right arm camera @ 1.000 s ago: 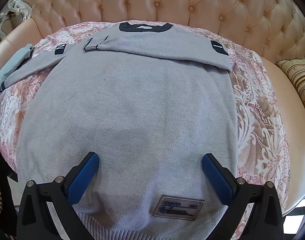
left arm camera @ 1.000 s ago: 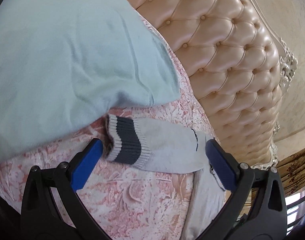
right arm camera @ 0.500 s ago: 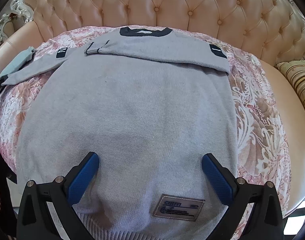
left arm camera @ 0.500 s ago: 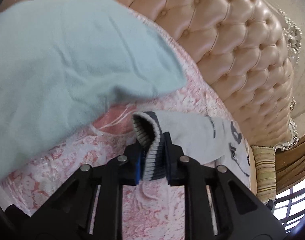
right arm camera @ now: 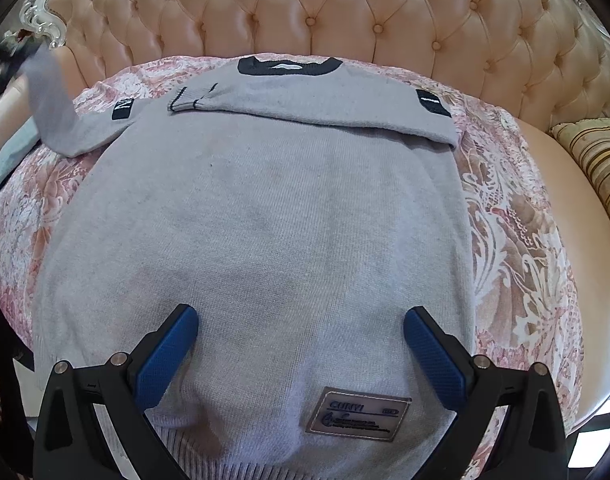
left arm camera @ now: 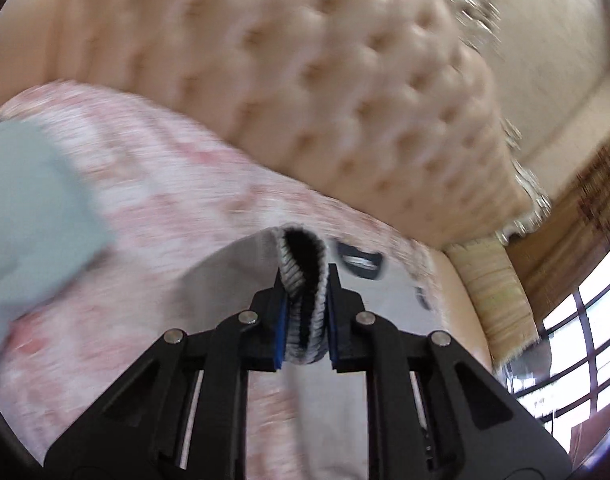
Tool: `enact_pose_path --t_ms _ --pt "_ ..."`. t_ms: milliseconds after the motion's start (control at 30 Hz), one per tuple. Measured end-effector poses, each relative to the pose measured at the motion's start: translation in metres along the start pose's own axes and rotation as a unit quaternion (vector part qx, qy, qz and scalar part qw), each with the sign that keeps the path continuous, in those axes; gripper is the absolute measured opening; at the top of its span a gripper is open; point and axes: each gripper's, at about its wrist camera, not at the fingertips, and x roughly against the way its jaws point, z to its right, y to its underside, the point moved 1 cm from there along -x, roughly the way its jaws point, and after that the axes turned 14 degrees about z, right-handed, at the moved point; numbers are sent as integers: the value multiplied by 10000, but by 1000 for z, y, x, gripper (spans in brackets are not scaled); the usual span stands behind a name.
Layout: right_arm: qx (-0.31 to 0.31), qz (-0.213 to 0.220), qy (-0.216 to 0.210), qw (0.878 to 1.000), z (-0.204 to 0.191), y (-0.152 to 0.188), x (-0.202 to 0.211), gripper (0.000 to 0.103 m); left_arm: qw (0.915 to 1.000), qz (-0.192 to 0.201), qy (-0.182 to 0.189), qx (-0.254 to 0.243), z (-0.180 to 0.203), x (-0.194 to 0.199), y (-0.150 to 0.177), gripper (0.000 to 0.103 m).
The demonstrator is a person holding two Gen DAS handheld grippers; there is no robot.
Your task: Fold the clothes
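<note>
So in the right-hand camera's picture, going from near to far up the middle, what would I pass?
Right gripper, jaws open → brand patch near the hem → grey sweater body → folded-over sleeve → dark collar → tufted sofa back.

A second ago my left fingers [left arm camera: 281, 316] stood wide apart around the striped cuff [left arm camera: 305, 300]; half a second ago they had closed on it, low over the floral cover. Now I have lifted it: the grey sleeve [right arm camera: 51, 96] rises off the cover [right arm camera: 33, 200] at the sweater's [right arm camera: 257, 240] left side, and the pale blue cloth [left arm camera: 29, 216] has slid to my view's left edge.
</note>
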Motion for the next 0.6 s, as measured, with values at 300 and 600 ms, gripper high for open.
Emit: enact_pose_path --t_ms 300,600 --pt "12 449 82 9990 -3 -28 17 103 9886 -1277 433 -667 101 -115 66 18" --pt "-296 749 -95 9967 0 -71 -10 103 9685 -2192 465 -1081 149 -177 119 18"
